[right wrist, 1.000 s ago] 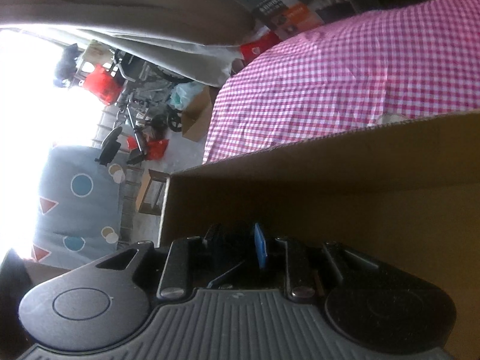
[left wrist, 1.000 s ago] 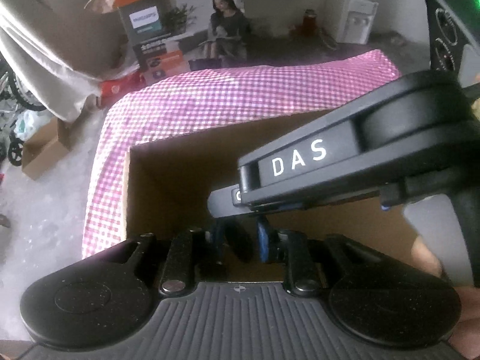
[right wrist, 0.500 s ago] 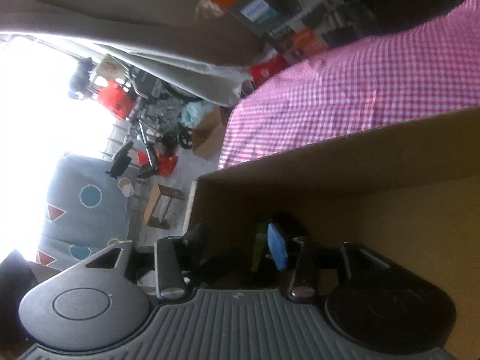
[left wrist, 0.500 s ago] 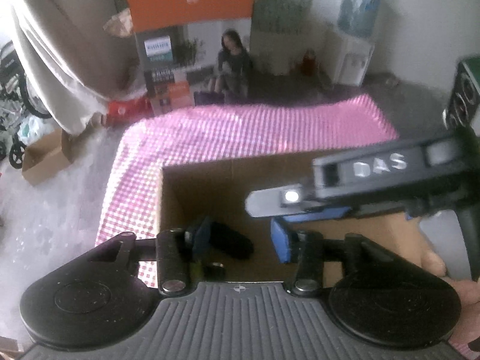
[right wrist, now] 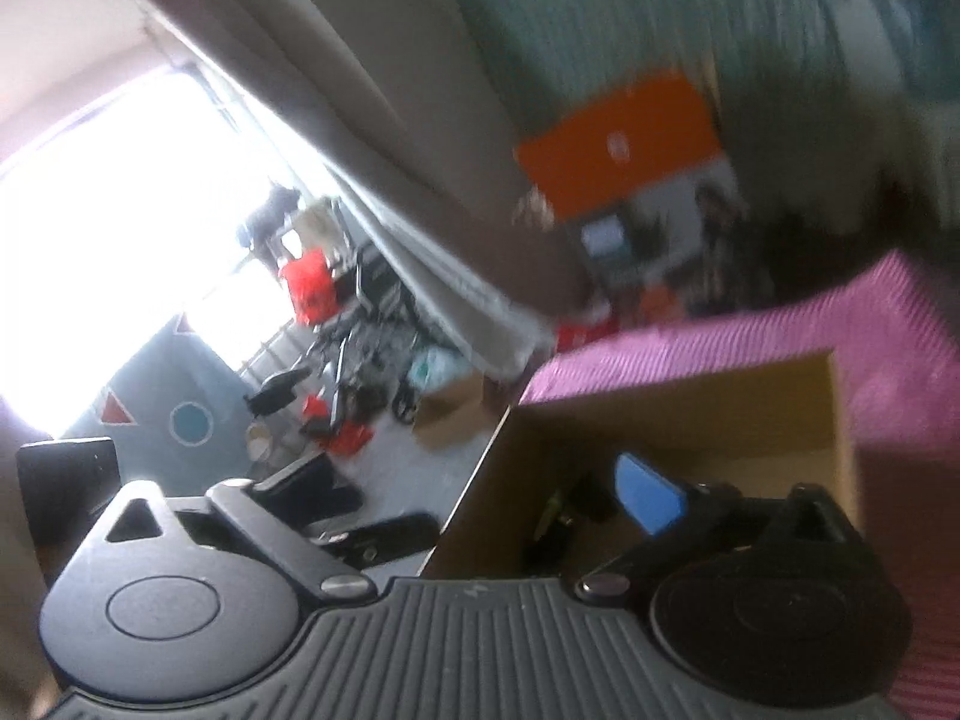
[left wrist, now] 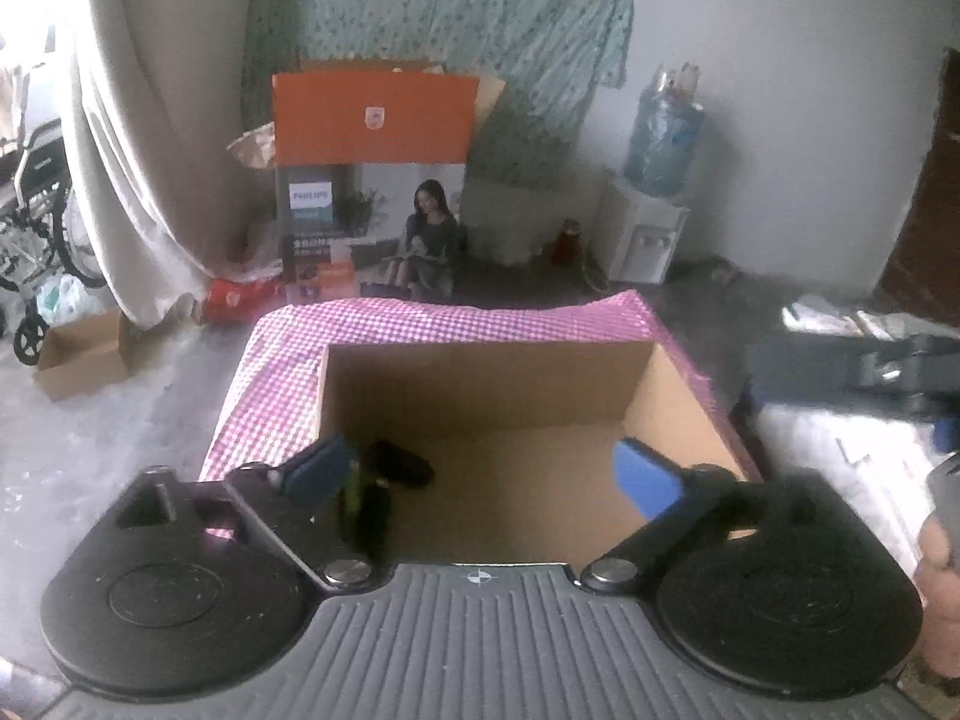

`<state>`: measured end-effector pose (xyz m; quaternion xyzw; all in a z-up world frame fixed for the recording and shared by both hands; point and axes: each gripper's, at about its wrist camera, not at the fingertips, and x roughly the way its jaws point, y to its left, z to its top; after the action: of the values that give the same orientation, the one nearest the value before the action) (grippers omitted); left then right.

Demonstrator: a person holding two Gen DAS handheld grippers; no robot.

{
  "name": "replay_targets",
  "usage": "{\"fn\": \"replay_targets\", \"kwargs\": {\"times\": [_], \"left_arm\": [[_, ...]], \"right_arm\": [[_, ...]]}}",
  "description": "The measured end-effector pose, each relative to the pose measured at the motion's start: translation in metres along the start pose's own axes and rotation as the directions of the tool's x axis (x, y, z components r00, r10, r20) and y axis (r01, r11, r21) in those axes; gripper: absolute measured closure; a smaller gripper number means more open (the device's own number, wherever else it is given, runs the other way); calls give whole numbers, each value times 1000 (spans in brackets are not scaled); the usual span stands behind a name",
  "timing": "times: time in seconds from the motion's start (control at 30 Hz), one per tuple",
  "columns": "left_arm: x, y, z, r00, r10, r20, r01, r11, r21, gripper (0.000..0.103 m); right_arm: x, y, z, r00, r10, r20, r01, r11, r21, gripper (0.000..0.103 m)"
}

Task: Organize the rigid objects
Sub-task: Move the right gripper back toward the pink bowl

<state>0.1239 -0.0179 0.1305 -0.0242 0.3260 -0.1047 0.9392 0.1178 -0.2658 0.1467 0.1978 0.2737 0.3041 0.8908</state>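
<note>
Pink gingham-clothed table [left wrist: 420, 324], cluttered room. Open brown cardboard box [left wrist: 480, 396]: dark oblong object [left wrist: 401, 462] lying flat, angled down-right. Left gripper [left wrist: 483, 471] and right gripper [right wrist: 456, 492]: jaws just opened wide, empty.

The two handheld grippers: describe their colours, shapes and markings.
The left gripper has a dark grey ribbed body with a small crosshair mark, two round black discs, silver pivot bolts and black linkage arms ending in blue pads. The right gripper looks the same: ribbed grey body, black discs, a triangular cut-out in one, blue pad. No sleeves or cables show.
</note>
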Motion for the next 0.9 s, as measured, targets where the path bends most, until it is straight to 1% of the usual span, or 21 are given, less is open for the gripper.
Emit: {"fn": "replay_targets", "kwargs": {"times": [0.1,0.2,0.27,0.33,0.37,0.47,0.6,0.67,0.7,0.73,0.8,0.83,0.9], "left_arm": [[-16,-8,-24,1000,-27,2,27,999,23,3],[-24,-10,-51,999,-49,-21,49,999,21,3],[-25,-8,-69,997,-62,-54,63,998,19,3],[-25,-5,-86,994,-63,-86,64,998,14,3],[-25,-4,-94,993,-61,-99,63,998,10,3],[-24,2,-114,989,-55,-134,55,998,-5,3],[-20,10,-134,987,-31,-160,31,1000,-2,3],[-20,14,-144,984,-33,-176,33,999,-2,2],[-20,16,-147,984,-43,-175,43,999,-6,1],[-21,17,-150,983,-53,-173,52,999,-11,0],[-22,19,-157,981,-74,-178,71,997,-26,0],[-21,20,-159,980,-84,-181,80,996,-32,0],[-20,24,-163,978,-121,-168,115,992,-43,0]], "right_arm": [[-29,17,-18,998,-57,37,60,994,-89,0],[-47,31,-41,995,-101,26,104,982,-161,0],[-52,38,-56,990,-144,9,143,967,-209,0],[-52,50,-74,979,-203,1,195,942,-275,0],[-51,55,-83,972,-235,4,225,922,-316,0],[-49,73,-110,955,-294,29,279,868,-411,0],[-41,82,-136,930,-368,22,341,837,-428,0],[-36,79,-143,920,-391,7,360,840,-405,0],[-36,76,-146,922,-388,2,359,850,-386,0],[-37,71,-148,929,-369,-1,344,868,-358,0],[-42,61,-149,954,-299,-6,284,912,-296,0],[-45,56,-150,963,-269,-6,258,929,-266,0],[-47,52,-150,968,-250,21,249,942,-228,0]]}}
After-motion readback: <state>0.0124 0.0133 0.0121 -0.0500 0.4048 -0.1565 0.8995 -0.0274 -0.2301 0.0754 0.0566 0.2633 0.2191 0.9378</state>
